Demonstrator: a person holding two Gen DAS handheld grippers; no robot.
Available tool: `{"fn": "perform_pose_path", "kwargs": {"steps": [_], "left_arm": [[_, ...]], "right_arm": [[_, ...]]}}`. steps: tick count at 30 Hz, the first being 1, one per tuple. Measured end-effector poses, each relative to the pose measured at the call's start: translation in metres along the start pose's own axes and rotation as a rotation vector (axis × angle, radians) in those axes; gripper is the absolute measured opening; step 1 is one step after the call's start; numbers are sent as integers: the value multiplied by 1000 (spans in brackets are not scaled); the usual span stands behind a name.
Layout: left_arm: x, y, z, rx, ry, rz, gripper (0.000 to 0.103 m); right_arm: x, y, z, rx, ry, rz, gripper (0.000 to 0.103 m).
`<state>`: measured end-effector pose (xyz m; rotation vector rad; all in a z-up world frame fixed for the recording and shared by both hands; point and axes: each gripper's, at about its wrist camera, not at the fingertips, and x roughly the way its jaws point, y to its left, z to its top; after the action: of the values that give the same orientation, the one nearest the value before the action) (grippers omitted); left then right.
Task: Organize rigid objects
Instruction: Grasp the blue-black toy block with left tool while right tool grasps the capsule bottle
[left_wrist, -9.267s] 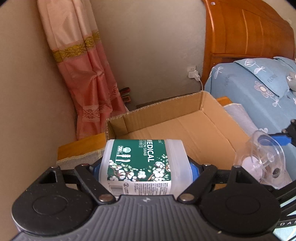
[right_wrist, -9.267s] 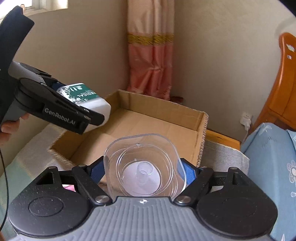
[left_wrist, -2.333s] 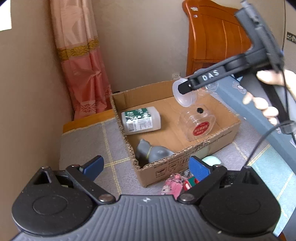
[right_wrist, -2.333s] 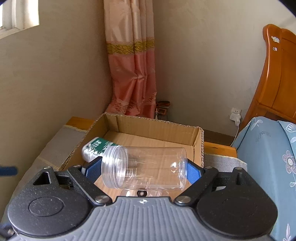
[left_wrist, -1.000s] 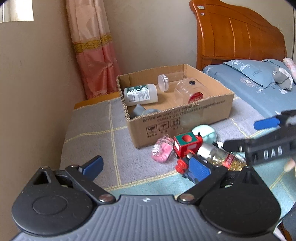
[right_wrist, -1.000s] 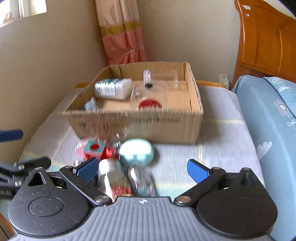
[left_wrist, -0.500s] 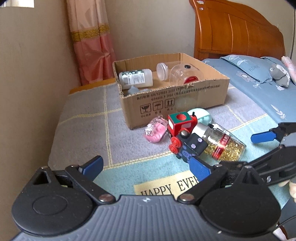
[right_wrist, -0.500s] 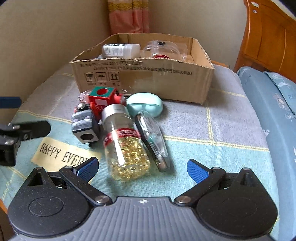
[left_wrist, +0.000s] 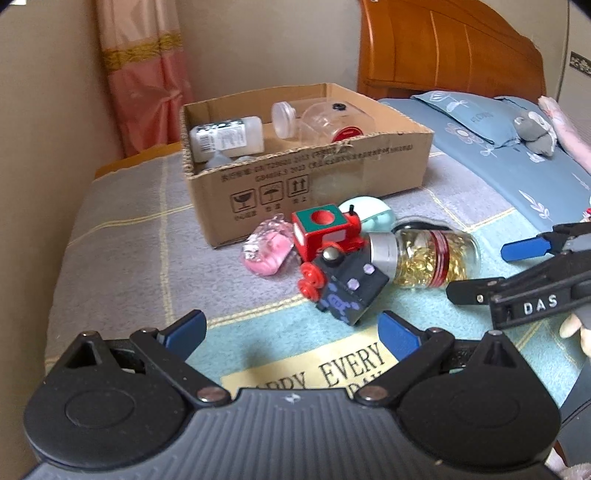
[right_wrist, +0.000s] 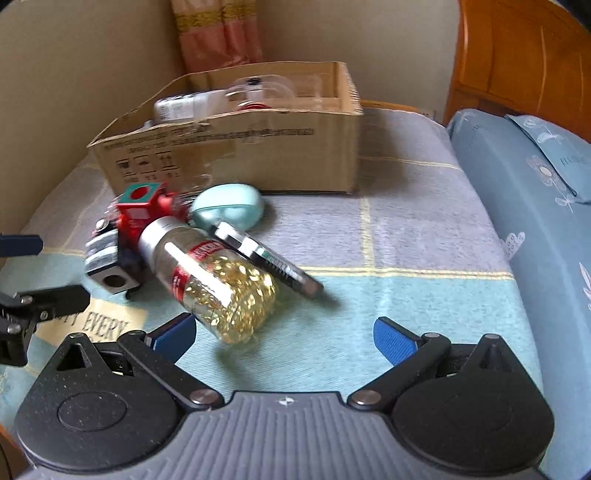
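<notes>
**Both tongs empty above the blanket, toys and jars waiting**

Both tongs are spread wide and hold nothing. From its own camera, the left gripper (left_wrist: 291, 328) hangs over the blanket (left_wrist: 122, 254), with the black toy block just in front of its blue tips. The right gripper (right_wrist: 284, 338) hangs low with the bottom of the gold jar between its blue tips, but the tips do not touch it.

One big blanket covers the bed, grey and light blue with thin yellow lines. One brown cardboard box (left_wrist: 321, 173) sits open on it, near the wall. Four things lie inside that I can count: one white bottle (left_wrist: 227, 138) on its side, two clear jars (left_wrist: 334, 122), and one small grey thing in the front corner, mostly hidden.

Outside the box, close to its front wall, lies a little heap. It has one gold jar (right_wrist: 214, 277) full of tiny yellow beads, with a silver lid and a red band, lying on its side. One red toy train (left_wrist: 325, 236) touches the jar's lid. One black toy block (left_wrist: 351, 291) with purple dots leans on the train. One light green case (right_wrist: 229, 206) sits behind them. One flat silver packet (right_wrist: 266, 262) lies beside the jar. One pink toy (left_wrist: 267, 249) lies left of the train.
</notes>
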<state>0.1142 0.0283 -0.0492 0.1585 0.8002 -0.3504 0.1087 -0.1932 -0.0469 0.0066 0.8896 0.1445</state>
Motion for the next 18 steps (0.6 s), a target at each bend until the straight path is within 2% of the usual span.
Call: {"fn": "perform_pose_path", "kwargs": {"steps": [4, 10, 12, 15, 17, 18], "left_arm": [[6, 0, 4, 17, -13, -47, 99], [13, -1, 11, 92, -40, -100, 93], [15, -3, 13, 131, -53, -127, 88], [20, -8, 14, 184, -45, -156, 75], [24, -10, 15, 201, -34, -174, 62], [27, -11, 15, 205, -29, -177, 60]], "right_arm": [[6, -12, 0, 19, 6, -41, 103], [11, -10, -3, -43, -7, -64, 103], [11, -9, -4, -55, -19, -59, 103], [11, -10, -4, -62, -28, -54, 103], [12, -11, -4, -67, -33, -51, 103], [12, -11, -4, -68, -35, -50, 103]]}}
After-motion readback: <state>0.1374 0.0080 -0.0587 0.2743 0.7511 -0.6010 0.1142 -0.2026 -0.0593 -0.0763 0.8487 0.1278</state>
